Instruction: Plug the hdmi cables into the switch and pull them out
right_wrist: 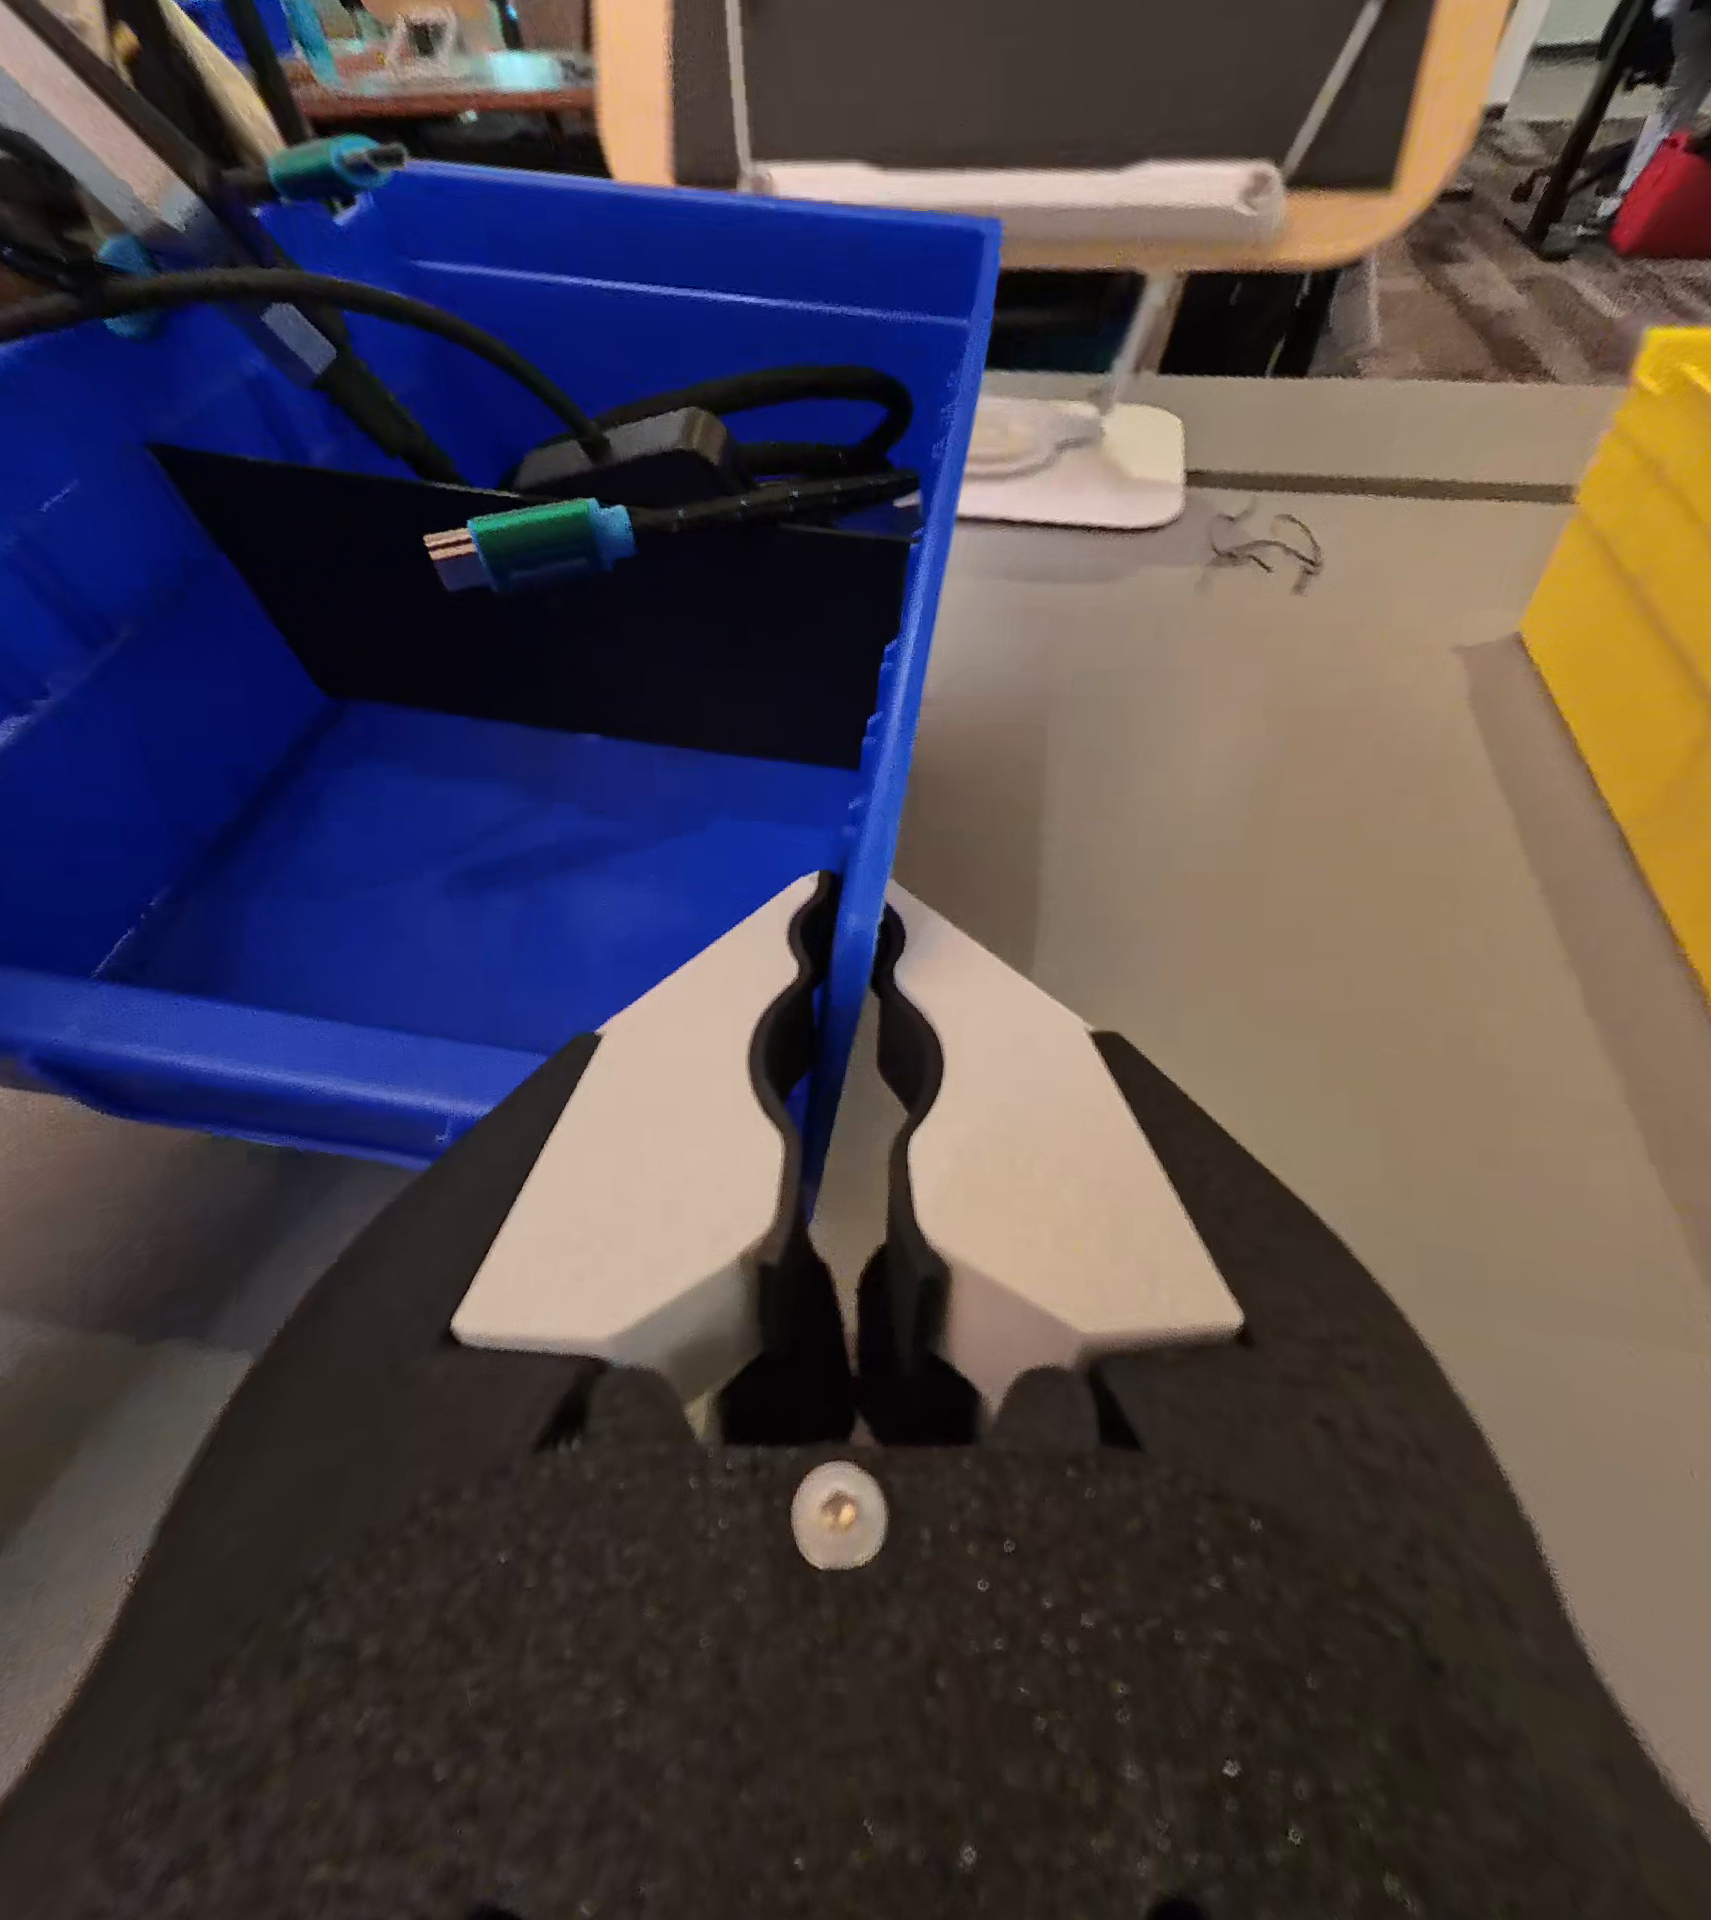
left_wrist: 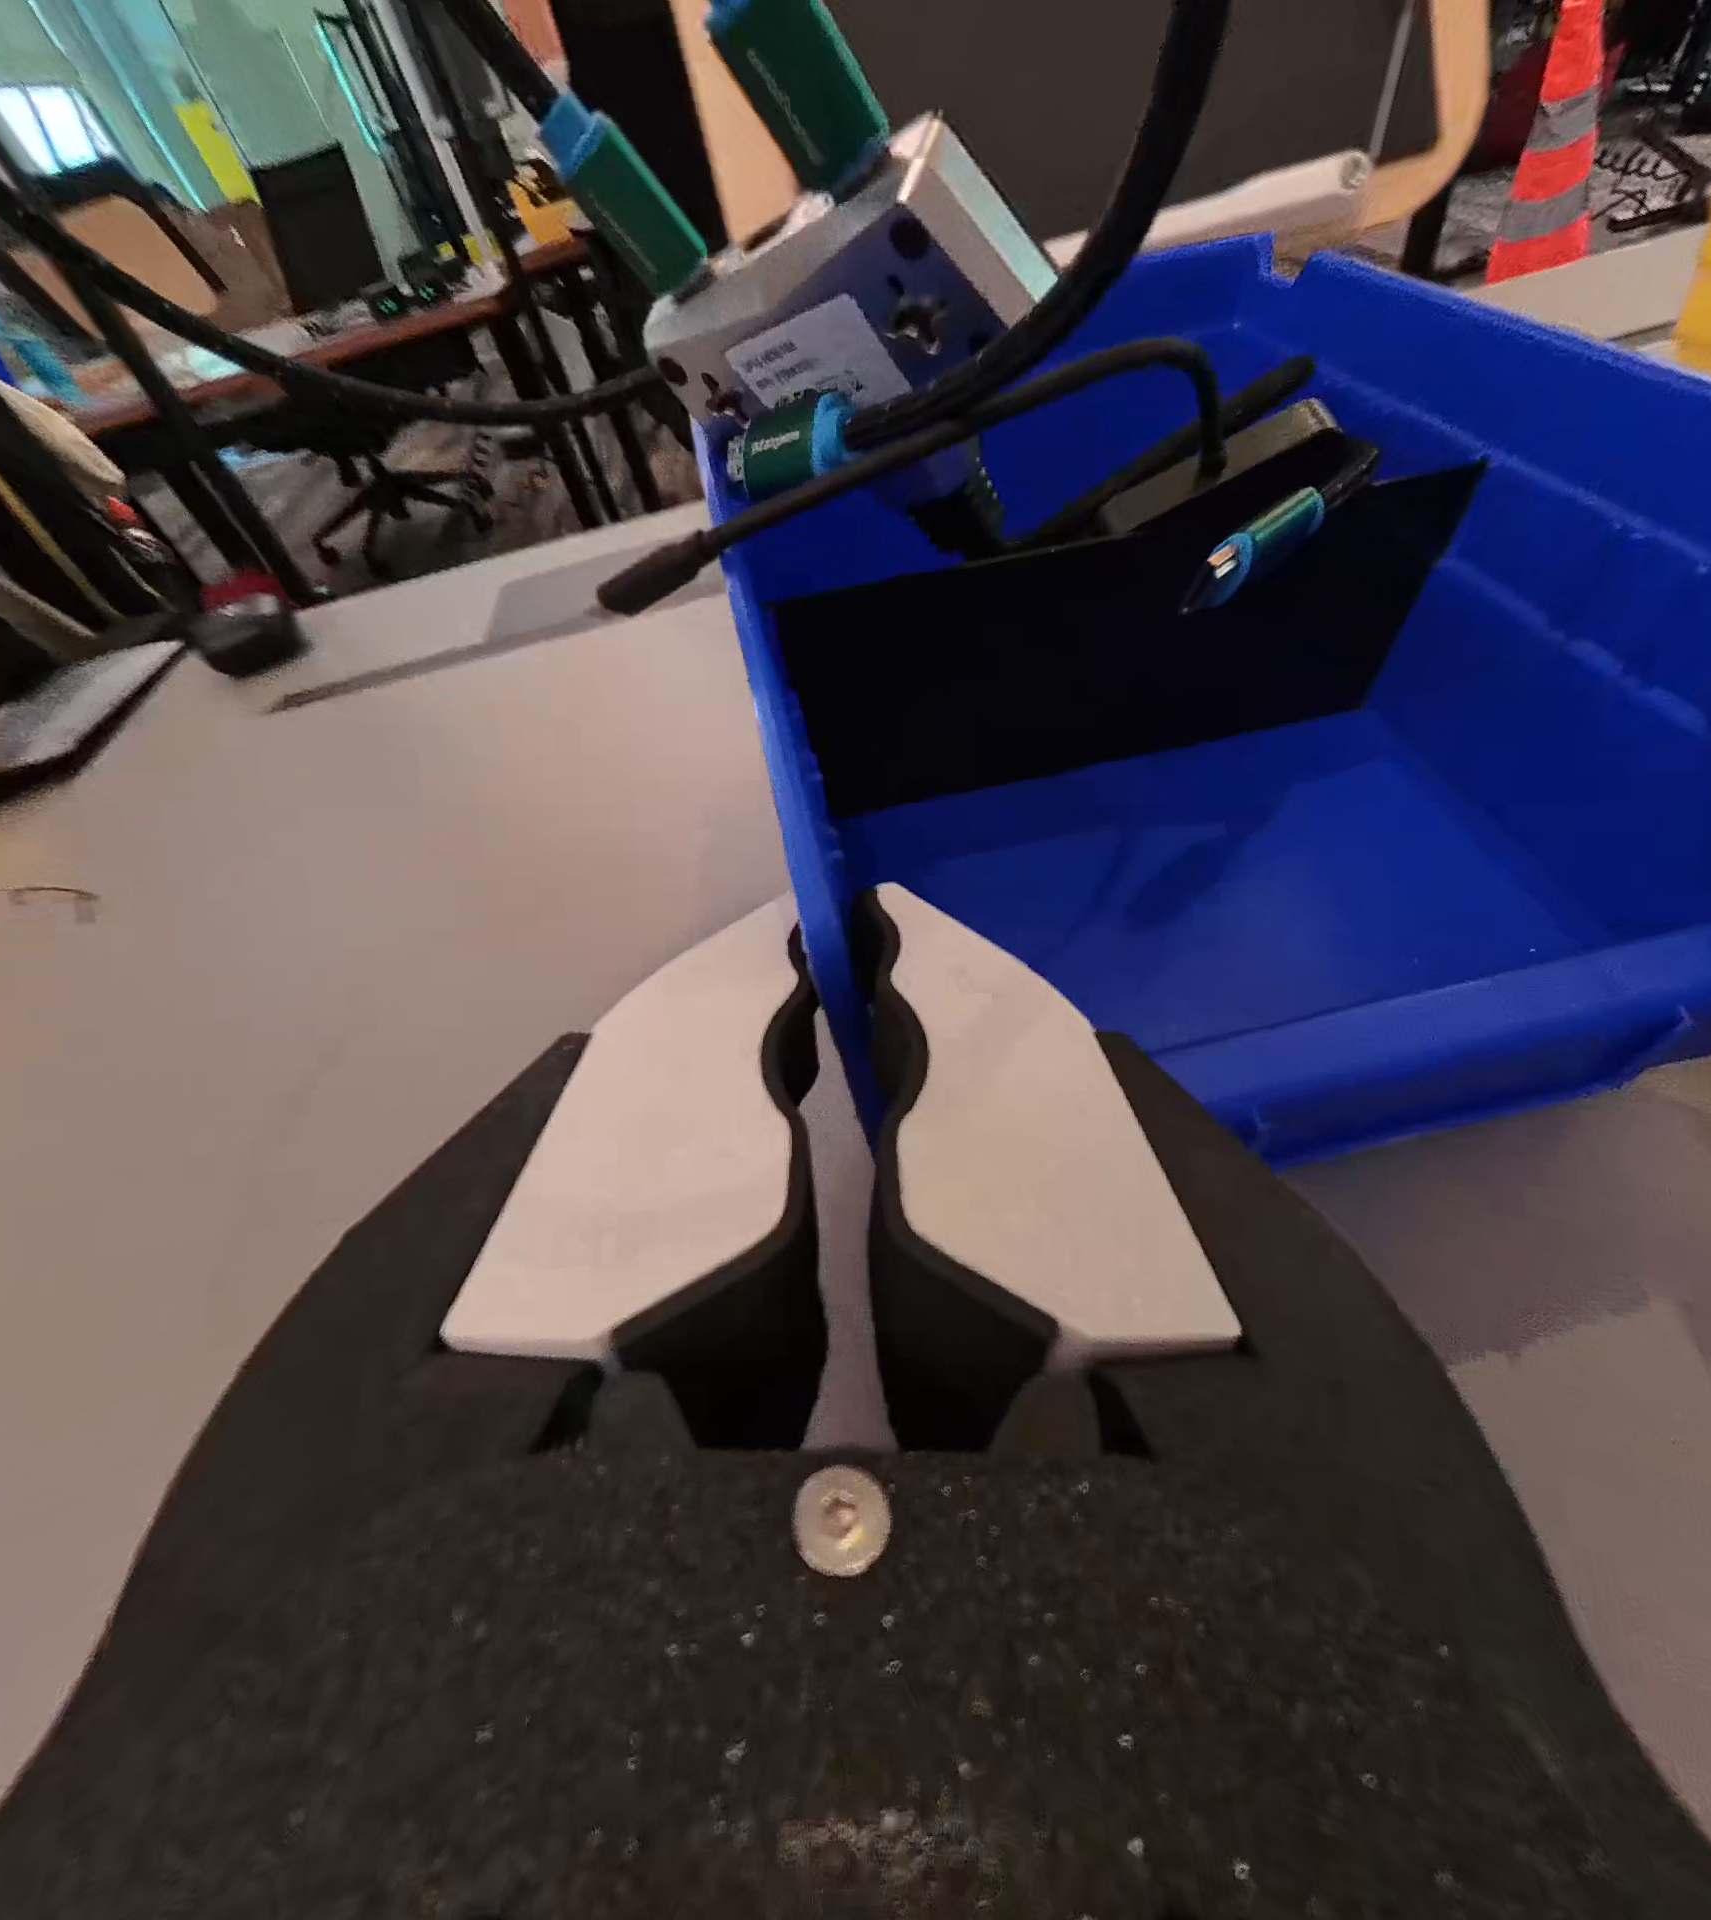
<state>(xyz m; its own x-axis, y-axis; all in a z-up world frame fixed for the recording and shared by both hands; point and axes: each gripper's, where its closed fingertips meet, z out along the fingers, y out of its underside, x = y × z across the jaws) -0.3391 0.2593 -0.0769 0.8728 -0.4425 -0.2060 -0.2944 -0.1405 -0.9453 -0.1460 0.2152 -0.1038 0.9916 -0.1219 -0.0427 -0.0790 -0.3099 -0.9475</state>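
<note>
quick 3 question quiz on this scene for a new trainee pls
1. True or false: the left gripper and right gripper each pinch a side wall of the blue bin.
2. What divides the bin? A) black divider B) yellow tray C) white foam
3. Fill in: the loose green plug hangs over the ____ divider.

Key: 1 true; 2 A; 3 black
</note>
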